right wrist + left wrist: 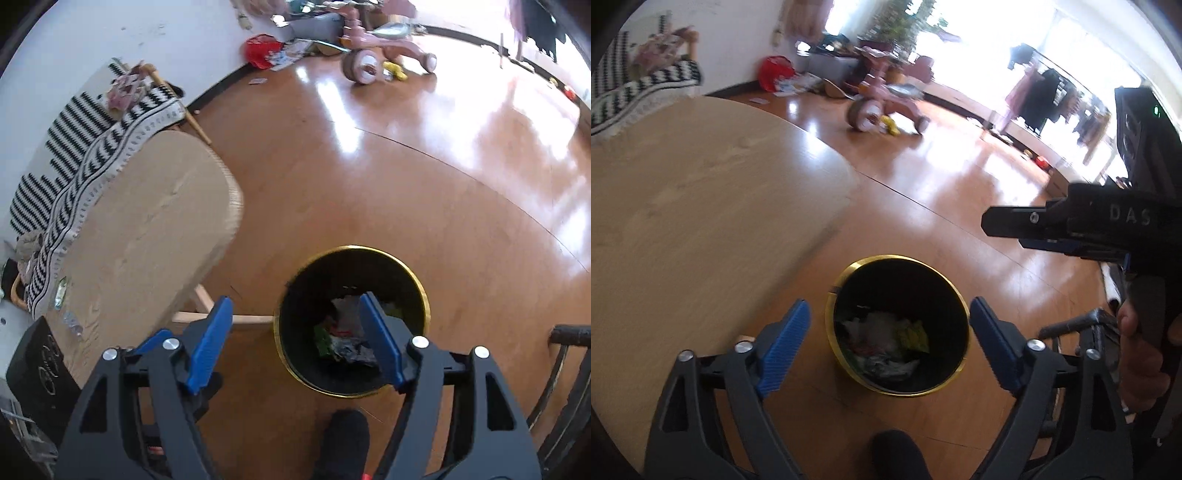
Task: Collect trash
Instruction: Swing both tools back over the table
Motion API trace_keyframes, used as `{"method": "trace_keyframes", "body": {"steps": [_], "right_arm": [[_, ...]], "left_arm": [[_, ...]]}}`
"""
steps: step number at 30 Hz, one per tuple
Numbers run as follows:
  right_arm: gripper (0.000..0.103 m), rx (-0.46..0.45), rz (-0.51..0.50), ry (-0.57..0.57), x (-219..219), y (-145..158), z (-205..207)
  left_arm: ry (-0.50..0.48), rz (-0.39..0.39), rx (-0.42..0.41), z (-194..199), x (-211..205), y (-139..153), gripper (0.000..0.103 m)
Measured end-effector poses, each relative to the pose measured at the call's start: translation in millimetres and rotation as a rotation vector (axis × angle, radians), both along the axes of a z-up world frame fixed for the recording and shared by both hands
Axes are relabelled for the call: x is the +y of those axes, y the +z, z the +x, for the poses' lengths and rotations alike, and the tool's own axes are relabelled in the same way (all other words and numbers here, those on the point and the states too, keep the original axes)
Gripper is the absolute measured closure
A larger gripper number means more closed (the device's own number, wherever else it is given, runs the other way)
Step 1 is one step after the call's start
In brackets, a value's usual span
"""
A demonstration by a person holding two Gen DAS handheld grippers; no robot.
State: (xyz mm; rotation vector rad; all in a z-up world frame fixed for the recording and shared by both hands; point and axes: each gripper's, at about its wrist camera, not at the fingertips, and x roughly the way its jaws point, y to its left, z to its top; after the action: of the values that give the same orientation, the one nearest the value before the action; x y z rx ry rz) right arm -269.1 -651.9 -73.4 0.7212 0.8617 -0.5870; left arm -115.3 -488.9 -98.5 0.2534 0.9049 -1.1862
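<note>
A black bin with a gold rim [849,269] stands on the wooden floor beside the table; it also shows in the right wrist view [424,295]. Crumpled wrappers and paper [886,343] lie inside it, seen again in the right wrist view [343,343]. My left gripper [890,347] is open and empty, held above the bin's mouth. My right gripper [299,343] is open and empty, above the bin's left edge. The right gripper's body [1082,225] shows at the right in the left wrist view, held by a hand.
A light wooden table [683,206] lies to the left, also in the right wrist view [147,229], with small wrappers [64,295] near its near end. A striped blanket [74,147] lies beyond. A pink tricycle [376,48] stands far off. A black chair [569,369] is at right.
</note>
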Motion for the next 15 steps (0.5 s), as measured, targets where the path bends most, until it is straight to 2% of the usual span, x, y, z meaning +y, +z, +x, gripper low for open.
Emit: {"method": "trace_keyframes", "body": {"steps": [5, 7, 12, 15], "right_arm": [[0.028, -0.042, -0.016, 0.122, 38.1, 14.8, 54.1], [0.026, -0.053, -0.02, 0.17, 54.9, 19.0, 75.2], [0.024, -0.076, -0.091, 0.352, 129.7, 35.2, 146.9], [0.023, -0.083, -0.146, 0.485, 186.2, 39.2, 190.3]], "left_arm": [[0.137, -0.018, -0.035, 47.0, 61.2, 28.7, 0.011], [0.224, -0.011, -0.06, 73.9, 99.1, 39.4, 0.01], [0.434, 0.032, -0.1, 133.9, 200.7, 54.1, 0.008], [0.549, 0.076, -0.105, 167.2, 263.7, 52.7, 0.007]]}}
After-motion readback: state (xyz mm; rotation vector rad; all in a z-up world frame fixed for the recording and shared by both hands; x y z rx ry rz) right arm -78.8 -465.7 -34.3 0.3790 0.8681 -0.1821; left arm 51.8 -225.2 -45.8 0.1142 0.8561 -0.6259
